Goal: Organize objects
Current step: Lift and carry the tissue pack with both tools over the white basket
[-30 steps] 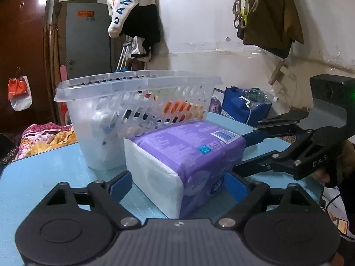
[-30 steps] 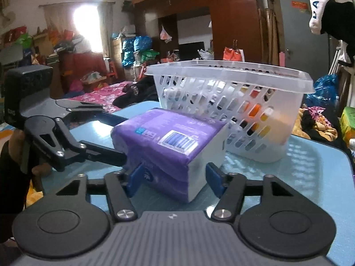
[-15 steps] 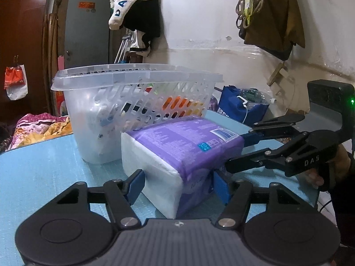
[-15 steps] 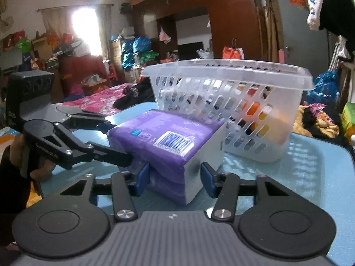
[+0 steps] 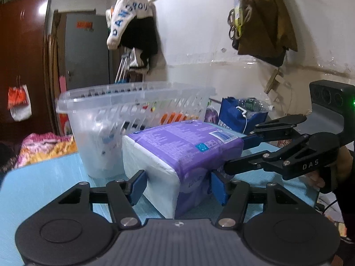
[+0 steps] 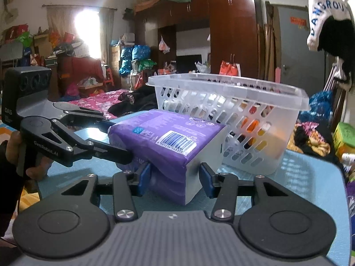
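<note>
A purple and white soft pack (image 5: pixel 182 155) is held off the blue table (image 5: pixel 40 188) between both grippers. My left gripper (image 5: pixel 178 186) is shut on one corner of the pack, blue pads pressed on both sides. My right gripper (image 6: pixel 175 177) is shut on the opposite corner of the pack (image 6: pixel 170 141). Each gripper shows in the other's view, the right one (image 5: pixel 288 153) and the left one (image 6: pixel 66 137). A clear slotted plastic basket (image 5: pixel 133 115) stands just behind the pack, with coloured items inside; it also shows in the right wrist view (image 6: pixel 233 115).
A blue bag (image 5: pixel 239 115) with a bottle sits beyond the table's far edge. Clothes hang on the white wall (image 5: pixel 199 33). A wooden wardrobe (image 6: pixel 233 33) and a cluttered bed (image 6: pixel 93 102) lie beyond the table.
Both grippers closed in on the pack's corners and the pack has risen off the table, tilting slightly. The basket has not moved.
</note>
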Demonstrator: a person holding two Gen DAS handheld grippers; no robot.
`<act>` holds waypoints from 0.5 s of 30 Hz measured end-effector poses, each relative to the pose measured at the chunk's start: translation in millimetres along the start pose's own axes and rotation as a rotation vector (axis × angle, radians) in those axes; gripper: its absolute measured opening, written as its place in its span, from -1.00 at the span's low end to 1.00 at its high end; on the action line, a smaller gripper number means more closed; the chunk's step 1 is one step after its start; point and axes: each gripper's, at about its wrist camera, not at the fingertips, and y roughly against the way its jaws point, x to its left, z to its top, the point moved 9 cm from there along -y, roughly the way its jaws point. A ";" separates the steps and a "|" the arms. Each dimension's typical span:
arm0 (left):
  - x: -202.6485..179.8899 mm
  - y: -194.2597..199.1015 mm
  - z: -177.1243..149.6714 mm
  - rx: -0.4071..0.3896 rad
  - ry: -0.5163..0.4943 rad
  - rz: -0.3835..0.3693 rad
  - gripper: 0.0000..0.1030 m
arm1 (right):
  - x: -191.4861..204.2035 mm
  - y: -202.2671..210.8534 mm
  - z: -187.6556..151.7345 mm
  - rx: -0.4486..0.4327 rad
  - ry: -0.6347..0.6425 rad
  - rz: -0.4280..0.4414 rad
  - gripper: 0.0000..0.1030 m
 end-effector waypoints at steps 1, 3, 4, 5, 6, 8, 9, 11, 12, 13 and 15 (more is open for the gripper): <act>-2.8 3.4 1.4 -0.018 -0.015 0.009 0.26 | 2.4 2.6 0.4 -0.016 0.014 -0.009 -0.01; -9.3 9.9 3.7 -0.051 -0.041 0.027 0.26 | 7.0 8.0 1.0 -0.035 0.036 -0.028 -0.01; -12.4 12.8 5.1 -0.066 -0.050 0.035 0.26 | 8.2 10.7 2.0 -0.043 0.040 -0.034 -0.02; -15.3 15.8 6.8 -0.083 -0.056 0.039 0.26 | 9.7 14.5 3.7 -0.058 0.045 -0.041 -0.02; -17.0 18.4 8.7 -0.097 -0.055 0.038 0.25 | 11.6 18.1 6.1 -0.071 0.053 -0.049 -0.02; -19.8 24.3 15.3 -0.125 -0.051 0.030 0.25 | 13.7 23.3 12.0 -0.090 0.067 -0.060 -0.02; -21.1 27.7 20.4 -0.140 -0.048 0.027 0.25 | 13.5 26.5 17.1 -0.100 0.066 -0.064 -0.02; -24.7 33.3 32.1 -0.161 -0.059 0.031 0.25 | 14.3 32.6 27.8 -0.115 0.075 -0.070 -0.02; -26.6 36.8 38.3 -0.172 -0.067 0.035 0.25 | 14.4 35.5 34.1 -0.125 0.080 -0.075 -0.02; -28.9 40.2 46.7 -0.182 -0.081 0.042 0.25 | 14.7 38.8 41.2 -0.131 0.094 -0.082 -0.02; -32.9 45.0 62.8 -0.198 -0.109 0.053 0.25 | 12.8 44.2 57.8 -0.146 0.115 -0.094 -0.02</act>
